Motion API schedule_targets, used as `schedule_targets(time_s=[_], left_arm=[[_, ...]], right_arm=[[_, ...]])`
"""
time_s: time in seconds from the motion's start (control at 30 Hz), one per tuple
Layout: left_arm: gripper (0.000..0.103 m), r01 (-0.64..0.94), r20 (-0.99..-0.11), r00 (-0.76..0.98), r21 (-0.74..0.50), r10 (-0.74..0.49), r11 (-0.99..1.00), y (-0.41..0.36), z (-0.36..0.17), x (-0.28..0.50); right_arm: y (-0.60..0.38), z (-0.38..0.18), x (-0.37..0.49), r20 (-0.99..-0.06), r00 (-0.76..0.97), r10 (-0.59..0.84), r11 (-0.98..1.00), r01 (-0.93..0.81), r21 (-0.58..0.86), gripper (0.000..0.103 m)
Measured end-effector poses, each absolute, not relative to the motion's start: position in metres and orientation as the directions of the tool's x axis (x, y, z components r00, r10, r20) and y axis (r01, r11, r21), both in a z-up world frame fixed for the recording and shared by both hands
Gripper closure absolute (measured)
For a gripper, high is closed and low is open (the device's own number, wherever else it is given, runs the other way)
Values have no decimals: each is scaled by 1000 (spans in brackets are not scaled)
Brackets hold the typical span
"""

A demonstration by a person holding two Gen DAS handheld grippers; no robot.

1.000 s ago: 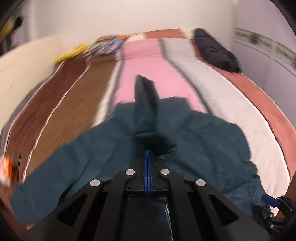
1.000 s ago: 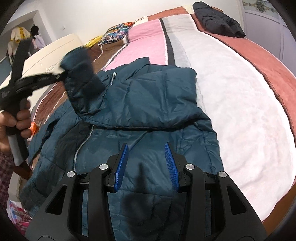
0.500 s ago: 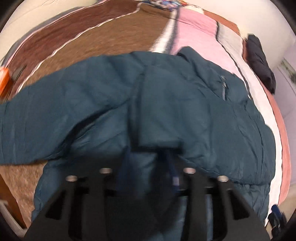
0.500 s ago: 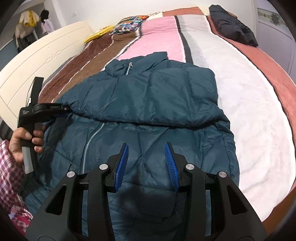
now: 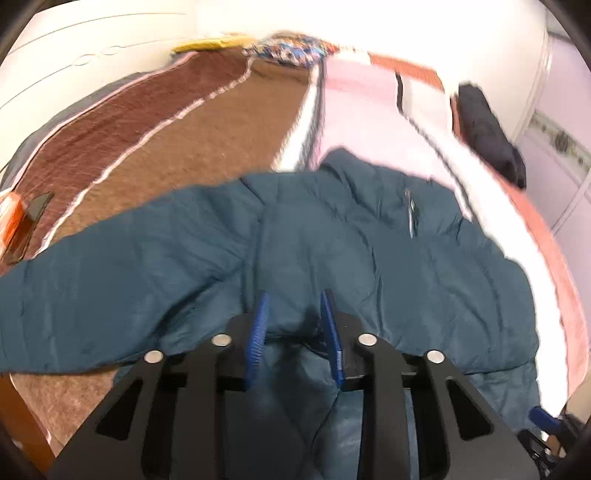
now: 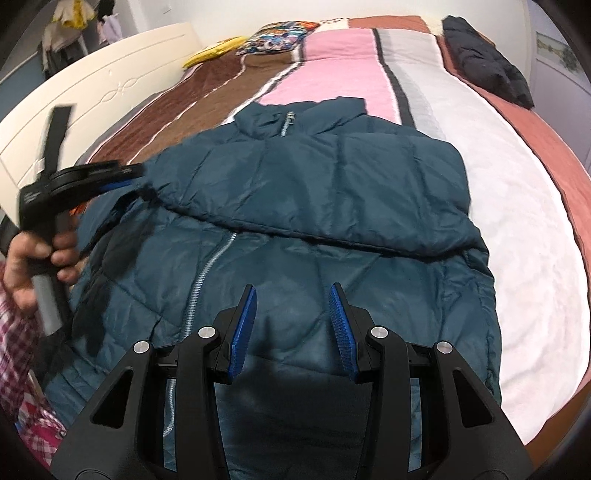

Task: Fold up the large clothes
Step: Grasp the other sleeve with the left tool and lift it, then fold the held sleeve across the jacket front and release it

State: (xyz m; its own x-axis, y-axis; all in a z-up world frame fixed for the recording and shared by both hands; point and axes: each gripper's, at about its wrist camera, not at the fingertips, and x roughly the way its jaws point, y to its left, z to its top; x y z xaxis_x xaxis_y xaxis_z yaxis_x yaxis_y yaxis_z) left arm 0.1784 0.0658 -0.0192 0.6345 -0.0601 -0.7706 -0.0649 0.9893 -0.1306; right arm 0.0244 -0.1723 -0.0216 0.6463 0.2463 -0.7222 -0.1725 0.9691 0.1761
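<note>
Bedroom in a home. I'm working over a wide bed (image 6: 524,266) covered by a blanket in brown, pink, grey, white and rust stripes. Cream headboard (image 6: 92,99) with carved scrollwork along the left. Patterned pillow (image 6: 275,37) and something yellow (image 6: 216,53) at the far end. Clothes hanging (image 6: 70,22) far left. Pale wall with a decorative border (image 6: 557,51) on the right.
</note>
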Motion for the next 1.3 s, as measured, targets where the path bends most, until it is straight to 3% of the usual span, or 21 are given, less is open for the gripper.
schedule_targets(time_s=[0.17,0.27,0.6,0.87,1.3], left_arm=[[74,-93,-822,568,-124,-49,988,69,-38,187],[59,-111,-796,602,-168,-68,980,86,-24,168],[45,-282,-786,619,-211,10,936,175,-14,90],[44,-467,-819,567,-236,84,852,252,-33,47],[42,-618,-828,560,-405,16,674,328,-67,36]], right_arm=[[-166,-16,21,-725,647,237,971,-172,164,62],[-163,-14,21,-725,648,234,972,-171,161,62],[-133,-13,19,-733,625,266,962,-215,166,62],[-109,-16,23,-749,601,280,958,-231,172,62],[-81,-18,29,-771,585,250,961,-249,122,62]])
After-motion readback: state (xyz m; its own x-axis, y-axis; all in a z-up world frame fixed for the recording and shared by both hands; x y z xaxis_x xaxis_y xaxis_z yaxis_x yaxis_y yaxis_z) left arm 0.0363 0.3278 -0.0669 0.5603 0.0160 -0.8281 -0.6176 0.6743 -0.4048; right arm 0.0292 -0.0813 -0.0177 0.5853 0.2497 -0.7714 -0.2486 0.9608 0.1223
